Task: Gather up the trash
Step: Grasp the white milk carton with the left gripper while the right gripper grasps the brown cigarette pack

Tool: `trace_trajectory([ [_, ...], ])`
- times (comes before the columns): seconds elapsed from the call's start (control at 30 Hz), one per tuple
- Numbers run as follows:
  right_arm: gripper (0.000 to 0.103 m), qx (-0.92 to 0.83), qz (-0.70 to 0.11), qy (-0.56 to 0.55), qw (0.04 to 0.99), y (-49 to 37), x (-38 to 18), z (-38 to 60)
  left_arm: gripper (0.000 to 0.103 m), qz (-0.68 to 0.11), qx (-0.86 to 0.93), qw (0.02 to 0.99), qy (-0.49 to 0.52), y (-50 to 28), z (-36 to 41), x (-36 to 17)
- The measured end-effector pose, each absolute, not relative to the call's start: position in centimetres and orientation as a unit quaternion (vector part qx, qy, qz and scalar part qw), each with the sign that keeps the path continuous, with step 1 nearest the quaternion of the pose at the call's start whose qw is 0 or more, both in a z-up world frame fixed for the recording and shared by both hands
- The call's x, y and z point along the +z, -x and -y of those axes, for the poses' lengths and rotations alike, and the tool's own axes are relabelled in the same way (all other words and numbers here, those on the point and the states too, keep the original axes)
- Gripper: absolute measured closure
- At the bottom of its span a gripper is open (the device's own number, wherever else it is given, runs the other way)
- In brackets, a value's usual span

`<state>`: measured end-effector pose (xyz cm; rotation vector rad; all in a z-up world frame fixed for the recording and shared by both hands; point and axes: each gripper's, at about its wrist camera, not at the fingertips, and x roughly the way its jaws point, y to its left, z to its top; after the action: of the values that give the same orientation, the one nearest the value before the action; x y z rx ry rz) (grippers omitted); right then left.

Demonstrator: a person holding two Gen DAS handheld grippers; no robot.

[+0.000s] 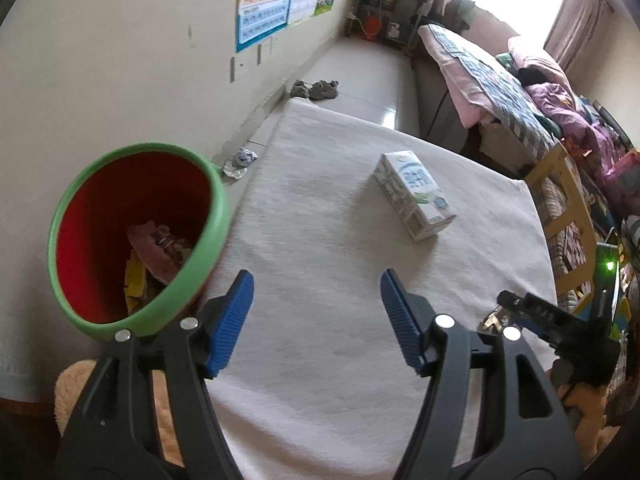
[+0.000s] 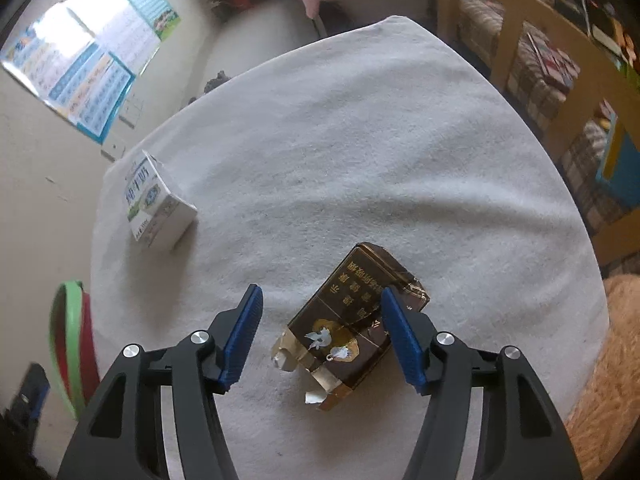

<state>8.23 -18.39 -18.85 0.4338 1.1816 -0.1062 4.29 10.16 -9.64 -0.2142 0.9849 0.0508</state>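
Surface finishes noted
Table [image 2: 360, 140] cloth matt, napped; brown packet [image 2: 352, 320] glossy film; milk carton [image 1: 414, 196] smooth card; bin [image 1: 136, 240] smooth plastic.

The bin [image 1: 136, 236] is red inside with a green rim, and holds pink and yellow wrappers. The milk carton [image 1: 416, 196] is white with blue lettering and a green band. The flattened box [image 2: 352, 324] is dark brown with gold characters — two small white birds on it. The table cloth [image 2: 360, 160] is plain off-white. Both grippers — left gripper [image 1: 317, 320], right gripper [image 2: 322, 336] — are black with ribbed blue pads.
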Motion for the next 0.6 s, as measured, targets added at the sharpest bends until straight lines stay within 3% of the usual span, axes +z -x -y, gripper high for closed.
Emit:
trace_trajectory([
  [0.17,0.044,-0.032,-0.51,-0.188,0.839,-6.5,-16.6,18.8,0.039,-0.467,0.011,0.879,0.09,-6.0,-7.7,-9.5],
  [0.43,0.043,-0.012,-0.537,-0.25,0.805,-5.6,-18.1,20.2,0.035,-0.503,0.001,0.854,0.132,-14.8,-3.3,-12.0],
  [0.6,0.043,-0.021,-0.527,-0.264,0.807,-5.0,-17.4,22.1,0.032,-0.536,0.037,0.837,0.101,-19.8,-0.6,-14.8],
])
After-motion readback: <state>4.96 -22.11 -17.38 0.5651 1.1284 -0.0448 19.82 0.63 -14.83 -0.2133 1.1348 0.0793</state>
